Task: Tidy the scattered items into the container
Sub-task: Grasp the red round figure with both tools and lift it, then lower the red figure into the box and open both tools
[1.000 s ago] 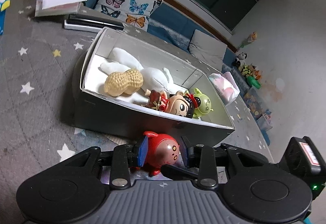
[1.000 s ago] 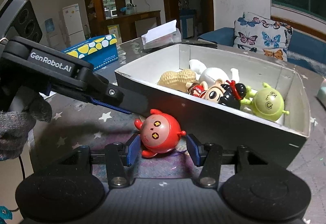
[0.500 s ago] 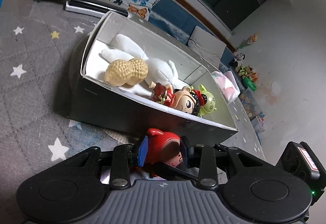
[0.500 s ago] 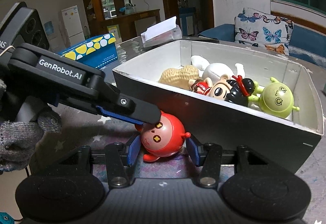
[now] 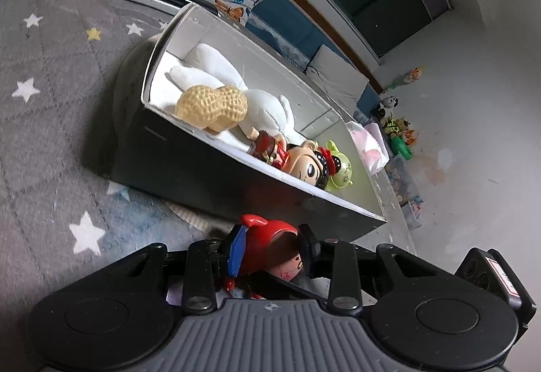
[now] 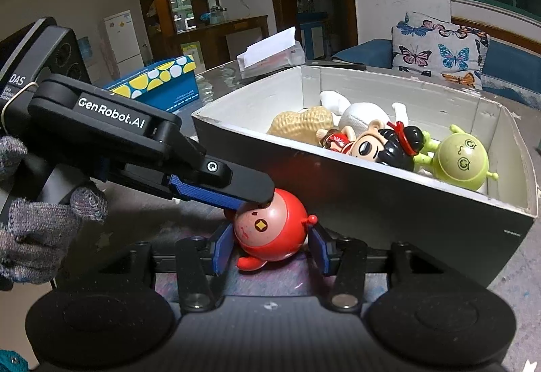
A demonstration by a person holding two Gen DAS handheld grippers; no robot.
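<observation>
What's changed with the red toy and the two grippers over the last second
The left gripper has come in over the red toy and its jaws have just been closing around it, tipping the toy's face upward. The right gripper stays where it was, its pads flanking the toy. The box and the peanut, doll and green toy inside it have not moved.

— Where does the red round toy (image 6: 270, 233) lie?
— On the starry cloth, just outside the near wall of the open box (image 6: 378, 199), tipped over, its pale face turned sideways.
— And inside the box?
— A peanut (image 5: 211, 106), a white plush (image 5: 257, 105), a black-haired doll (image 6: 375, 143) and a green alien figure (image 6: 460, 162), lying together.
</observation>
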